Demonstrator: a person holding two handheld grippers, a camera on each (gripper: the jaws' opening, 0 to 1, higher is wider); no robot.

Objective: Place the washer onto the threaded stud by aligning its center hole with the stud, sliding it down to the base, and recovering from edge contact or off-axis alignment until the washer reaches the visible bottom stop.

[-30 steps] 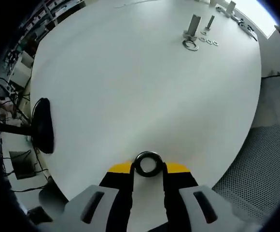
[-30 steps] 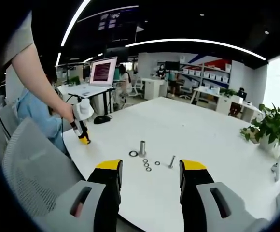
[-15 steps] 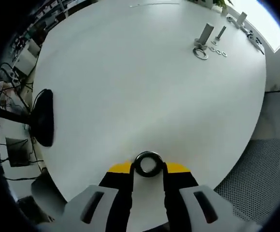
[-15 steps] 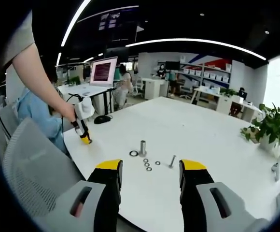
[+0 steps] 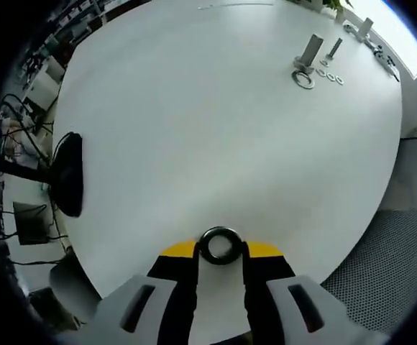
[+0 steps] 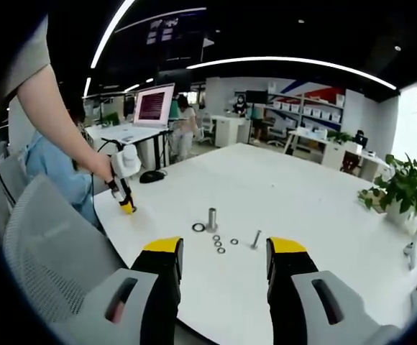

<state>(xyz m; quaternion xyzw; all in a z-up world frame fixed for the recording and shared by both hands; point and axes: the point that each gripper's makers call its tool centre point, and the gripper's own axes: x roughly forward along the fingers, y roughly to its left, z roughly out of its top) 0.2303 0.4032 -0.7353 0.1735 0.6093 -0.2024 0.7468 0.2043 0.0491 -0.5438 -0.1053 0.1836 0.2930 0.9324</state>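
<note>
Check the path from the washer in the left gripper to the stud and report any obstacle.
Nothing visible blocks it. The left gripper holds the washer, and bare white table lies between it and the upright stud. Loose washers lie beside the stud, not across the path.

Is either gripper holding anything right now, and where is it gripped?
The left gripper holds a dark metal ring-shaped washer, pinched by its outer edge on opposite sides. The right gripper is open and holds nothing.

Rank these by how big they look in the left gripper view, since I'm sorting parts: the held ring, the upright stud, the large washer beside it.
1. Held ring, clamped in the left gripper; it is nearest the camera, so its size is exaggerated.
2. Upright stud.
3. Large washer, close to the stud in apparent size, so that order is unsure.
</note>
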